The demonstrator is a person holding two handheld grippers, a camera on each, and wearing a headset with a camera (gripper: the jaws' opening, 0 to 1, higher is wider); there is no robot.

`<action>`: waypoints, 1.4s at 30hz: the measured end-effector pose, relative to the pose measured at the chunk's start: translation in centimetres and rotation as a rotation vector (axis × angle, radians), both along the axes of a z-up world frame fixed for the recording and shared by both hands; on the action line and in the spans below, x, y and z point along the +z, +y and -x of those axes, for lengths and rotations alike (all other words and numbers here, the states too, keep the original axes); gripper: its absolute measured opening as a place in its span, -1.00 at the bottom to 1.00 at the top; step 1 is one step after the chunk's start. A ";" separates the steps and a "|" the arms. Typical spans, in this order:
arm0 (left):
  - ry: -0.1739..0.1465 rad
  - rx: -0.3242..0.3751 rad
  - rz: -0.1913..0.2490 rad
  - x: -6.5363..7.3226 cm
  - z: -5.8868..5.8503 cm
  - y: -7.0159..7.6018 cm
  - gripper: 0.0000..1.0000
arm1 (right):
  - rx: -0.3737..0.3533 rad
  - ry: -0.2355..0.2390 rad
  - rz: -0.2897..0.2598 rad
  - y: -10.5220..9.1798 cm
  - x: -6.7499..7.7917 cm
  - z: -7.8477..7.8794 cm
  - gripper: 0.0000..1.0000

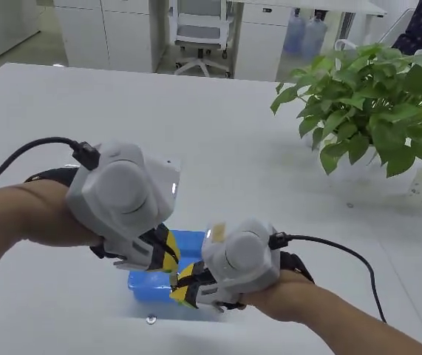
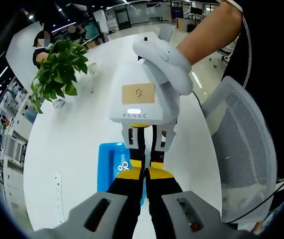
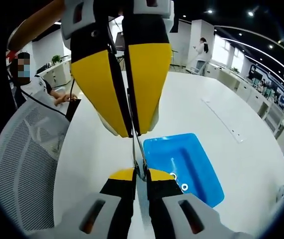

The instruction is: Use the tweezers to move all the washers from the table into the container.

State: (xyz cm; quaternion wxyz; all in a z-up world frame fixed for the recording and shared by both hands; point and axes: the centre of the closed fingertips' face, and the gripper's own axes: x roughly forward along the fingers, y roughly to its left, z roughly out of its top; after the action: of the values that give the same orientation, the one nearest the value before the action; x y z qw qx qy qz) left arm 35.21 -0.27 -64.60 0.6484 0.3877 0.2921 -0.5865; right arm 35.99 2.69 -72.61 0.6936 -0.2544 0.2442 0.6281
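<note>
The left tongs and right tongs meet tip to tip low over the white counter, just above the blue container. In the right gripper view the tweezers show as thin metal legs running from between the left tongs' yellow pads down into the right tongs' own tips. Both pairs of tongs are pressed closed on the tweezers, one at each end. The left gripper view has the same meeting from the other side: its own pads sit together at the bottom, and the right tongs' pads point down at them from under a white housing.

In the head view the left tongs are the larger white unit on the left and the right tongs are the smaller one beside it. Their yellow-and-black tips cross over the container's near edge.

The container lies flat on the counter. Two washers lie inside it, close together near one corner in the right gripper view; the left gripper view shows a small cluster there, too small to count. One more washer lies on the bare counter, just outside the container's near side in the head view.

A leafy plant stands well apart on the counter's far right. A mesh chair sits beside the counter.
</note>
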 end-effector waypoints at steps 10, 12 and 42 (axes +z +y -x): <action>-0.023 0.003 0.003 0.6 -1.7 0.0 -0.89 | -0.007 -0.023 -0.001 0.0 0.6 -1.9 -0.81; -0.026 0.004 0.003 0.6 -2.0 0.1 -0.89 | -0.007 -0.025 0.000 0.1 0.6 -2.2 -0.81; -0.026 0.040 0.021 -2.0 -6.5 1.0 -0.89 | -0.008 -0.014 0.021 0.7 -2.1 -6.8 -0.81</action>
State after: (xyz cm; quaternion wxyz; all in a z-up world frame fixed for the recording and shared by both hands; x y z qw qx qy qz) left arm 41.71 0.74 -66.64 0.6678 0.3824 0.2852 -0.5714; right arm 42.75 3.36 -74.70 0.6953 -0.2652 0.2469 0.6207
